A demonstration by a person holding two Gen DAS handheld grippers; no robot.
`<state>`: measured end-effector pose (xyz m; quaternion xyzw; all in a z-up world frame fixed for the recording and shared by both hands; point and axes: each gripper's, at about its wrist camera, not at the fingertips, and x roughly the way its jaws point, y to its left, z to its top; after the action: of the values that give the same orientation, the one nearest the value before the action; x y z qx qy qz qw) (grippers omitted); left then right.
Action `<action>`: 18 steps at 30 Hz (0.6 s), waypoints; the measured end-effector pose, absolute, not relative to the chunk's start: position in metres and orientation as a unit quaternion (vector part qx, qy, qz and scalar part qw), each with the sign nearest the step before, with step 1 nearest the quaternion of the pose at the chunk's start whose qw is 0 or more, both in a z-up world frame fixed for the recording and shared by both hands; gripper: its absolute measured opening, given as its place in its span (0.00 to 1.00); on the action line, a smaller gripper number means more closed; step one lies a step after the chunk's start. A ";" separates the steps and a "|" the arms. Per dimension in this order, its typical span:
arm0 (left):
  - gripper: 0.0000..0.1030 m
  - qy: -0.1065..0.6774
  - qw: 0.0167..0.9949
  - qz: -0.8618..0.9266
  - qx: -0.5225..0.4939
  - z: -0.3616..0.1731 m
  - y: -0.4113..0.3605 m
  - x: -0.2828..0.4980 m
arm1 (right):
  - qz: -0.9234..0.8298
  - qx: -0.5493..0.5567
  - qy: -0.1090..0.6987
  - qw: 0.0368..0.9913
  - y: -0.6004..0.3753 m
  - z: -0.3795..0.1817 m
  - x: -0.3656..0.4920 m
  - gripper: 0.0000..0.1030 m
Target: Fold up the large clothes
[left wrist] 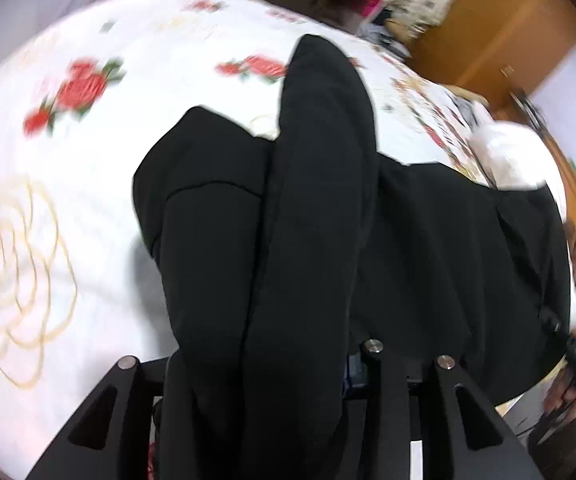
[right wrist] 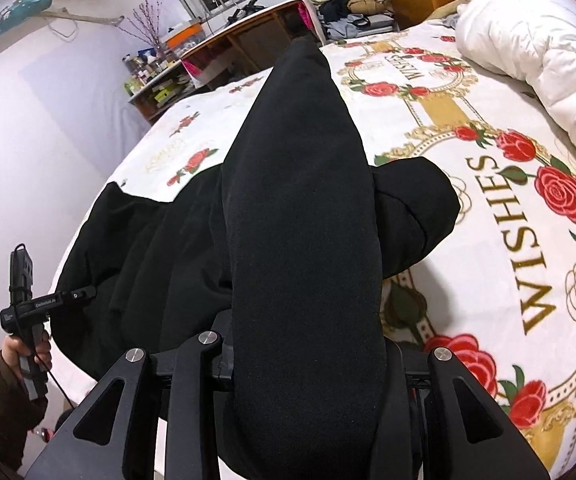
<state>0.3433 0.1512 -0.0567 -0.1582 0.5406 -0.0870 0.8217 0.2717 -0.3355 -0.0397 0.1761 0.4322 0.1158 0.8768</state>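
Black fabric fills the middle of both views: a large dark garment (right wrist: 300, 216) lies on a bed covered by a white sheet (right wrist: 500, 208) printed with red roses, gold rings and the word WISHES.

In the right wrist view, a long fold of the garment runs from the bottom centre up to the upper centre of the frame, rising out of the right gripper (right wrist: 308, 364). The fabric sits between its two black fingers and hides their tips, so the gripper is clamped on the garment. The rest of the cloth spreads over the sheet to the left and right of this fold. At the lower left of the frame, a hand (right wrist: 27, 350) in a brown sleeve grips the handle of the other tool, whose tip reaches the edge of the cloth. A white duvet (right wrist: 536, 60) is bunched at the upper right, and shelves (right wrist: 159, 80) with jars and boxes stand against the wall at the upper left.

The left wrist view is blurred. The left gripper (left wrist: 271, 364) likewise has a thick fold of the garment (left wrist: 320, 200) passing between its fingers at the bottom centre and stretching towards the top centre; it is closed on the cloth. More black fabric lies flat to the right. The sheet (left wrist: 87, 160) fills the left half of the frame, and the duvet (left wrist: 516, 160) shows at the right edge.
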 end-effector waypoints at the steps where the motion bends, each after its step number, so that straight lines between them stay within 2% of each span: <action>1: 0.39 0.544 0.819 -0.082 -0.165 -0.062 0.156 0.345 | 0.114 0.177 0.434 0.876 -0.338 -0.043 0.272 0.33; 9: 0.52 0.547 0.817 -0.084 -0.163 -0.083 0.165 0.348 | 0.097 0.187 0.455 0.865 -0.352 -0.070 0.272 0.39; 18: 0.68 0.548 0.816 -0.085 -0.162 -0.092 0.166 0.346 | 0.085 0.187 0.468 0.859 -0.356 -0.086 0.274 0.50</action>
<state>0.3455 0.1664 -0.0918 -0.1619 0.5483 -0.0850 0.8160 0.2740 -0.3560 -0.0864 0.1869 0.4682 0.0846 0.8595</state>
